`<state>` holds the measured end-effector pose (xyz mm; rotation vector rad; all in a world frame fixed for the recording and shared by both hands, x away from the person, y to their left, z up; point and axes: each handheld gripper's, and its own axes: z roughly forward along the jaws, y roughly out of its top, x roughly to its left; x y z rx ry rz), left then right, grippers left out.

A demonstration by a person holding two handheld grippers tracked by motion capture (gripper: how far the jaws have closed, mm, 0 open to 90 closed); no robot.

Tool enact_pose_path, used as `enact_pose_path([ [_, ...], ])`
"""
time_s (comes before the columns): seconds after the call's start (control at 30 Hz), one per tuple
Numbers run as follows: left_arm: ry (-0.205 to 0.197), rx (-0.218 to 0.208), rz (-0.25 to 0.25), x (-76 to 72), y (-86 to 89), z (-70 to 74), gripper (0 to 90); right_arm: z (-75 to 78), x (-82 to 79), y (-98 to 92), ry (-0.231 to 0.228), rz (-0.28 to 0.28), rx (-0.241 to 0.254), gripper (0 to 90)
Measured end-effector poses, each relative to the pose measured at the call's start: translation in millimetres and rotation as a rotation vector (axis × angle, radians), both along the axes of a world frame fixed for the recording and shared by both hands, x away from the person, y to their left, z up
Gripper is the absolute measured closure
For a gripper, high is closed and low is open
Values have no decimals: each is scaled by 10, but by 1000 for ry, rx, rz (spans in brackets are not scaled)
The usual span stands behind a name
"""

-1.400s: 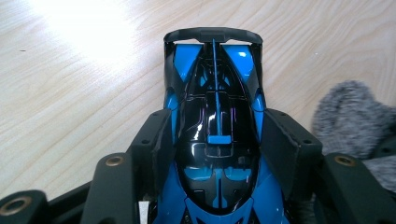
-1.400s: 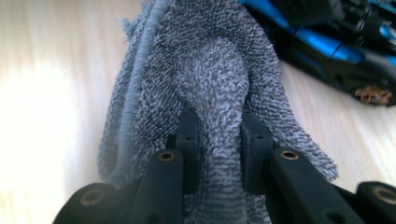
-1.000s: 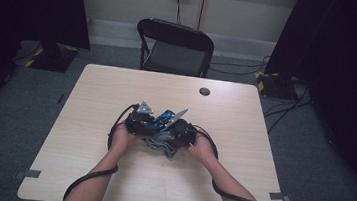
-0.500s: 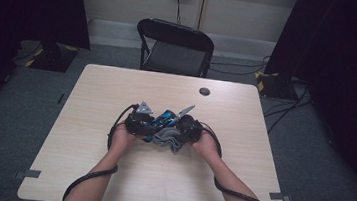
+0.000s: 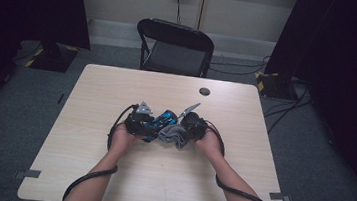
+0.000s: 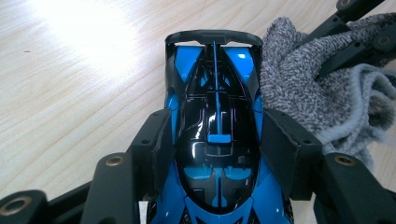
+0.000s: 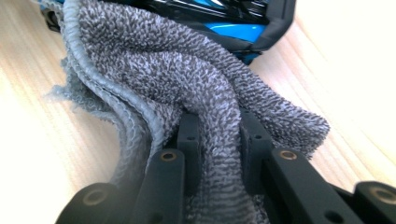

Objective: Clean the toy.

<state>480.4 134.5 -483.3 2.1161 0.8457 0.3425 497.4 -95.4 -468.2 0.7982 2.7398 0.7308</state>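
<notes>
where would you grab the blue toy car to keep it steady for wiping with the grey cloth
Across its flanks at mid-body, coming in from one end along its length, as the left gripper has it now. The blue toy car is long and narrow, and its sides there are flat enough for the pads. That leaves the glossy roof and the far end bare for the grey cloth pinched in the right gripper.

Glossy plastic against rough cloth on pale wood

The car (image 6: pixel 217 140) looks like glossy blue-and-black plastic (highlights run along its roof); the towel (image 7: pixel 187 84) is rough, looped grey cloth; the table (image 5: pixel 117 89) shows smooth, light wood grain; the gripper pads (image 6: pixel 161 149) look matt black.
</notes>
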Motion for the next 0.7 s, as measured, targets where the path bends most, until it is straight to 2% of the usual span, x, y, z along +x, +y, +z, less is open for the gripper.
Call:
enact_pose_path([
  [0.17,0,0,0,1,0,0,444,3,23,-13,-8,-17,-10,747],
  [0.3,0,-3,1,0,-2,-3,445,-5,33,-46,-7,-33,4,747],
  [0.57,-3,-6,2,-4,3,-6,444,-3,64,-131,-28,-67,-13,748],
  [0.7,-3,-6,2,-4,3,-6,444,-10,87,-183,-28,-93,-2,747],
])
